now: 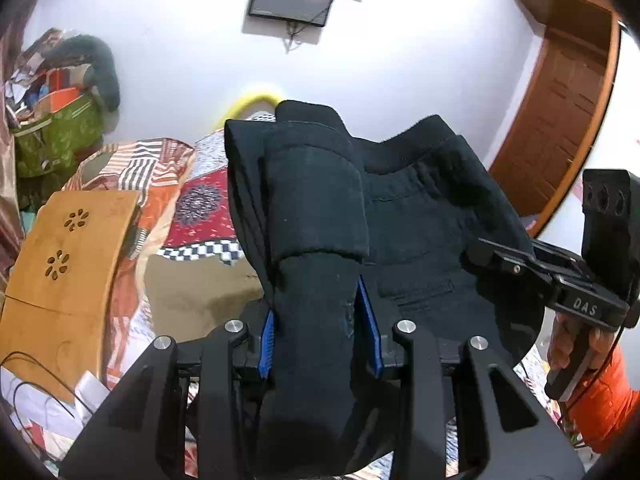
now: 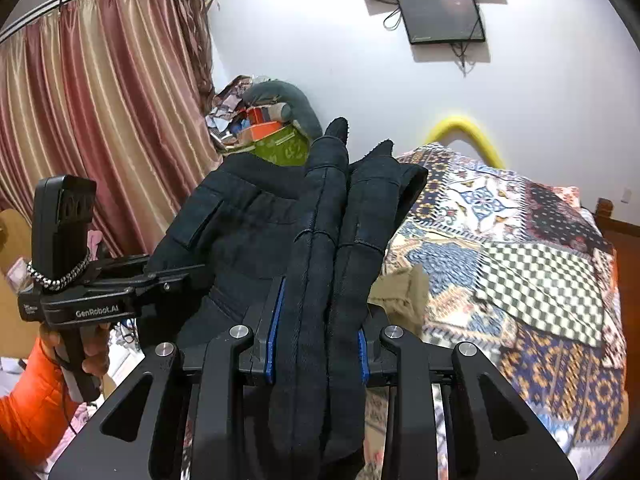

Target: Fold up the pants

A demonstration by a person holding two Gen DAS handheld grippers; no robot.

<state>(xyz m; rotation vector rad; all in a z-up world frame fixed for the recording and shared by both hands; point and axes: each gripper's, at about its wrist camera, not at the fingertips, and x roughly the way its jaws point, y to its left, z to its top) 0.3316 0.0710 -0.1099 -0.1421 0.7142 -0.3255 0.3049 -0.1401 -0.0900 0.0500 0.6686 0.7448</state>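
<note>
Both the left gripper [image 1: 320, 332] and the right gripper [image 2: 316, 340] are closed tightly on bunched edges of the black soft fabric pants [image 1: 420, 216], held lifted above the patchwork-covered bed [image 2: 520, 260], probably to let them hang straight for folding.

Only two bits of readable text here, both on the handheld tools. The right claw [image 1: 480, 254], seen from the left wrist camera, has "DAS" in pale letters on the side of its black body. The left claw [image 2: 176, 276], seen from the right wrist camera, says "GenRobot.AI" on its body. There's a smaller label beside that, too tiny to read.
</note>
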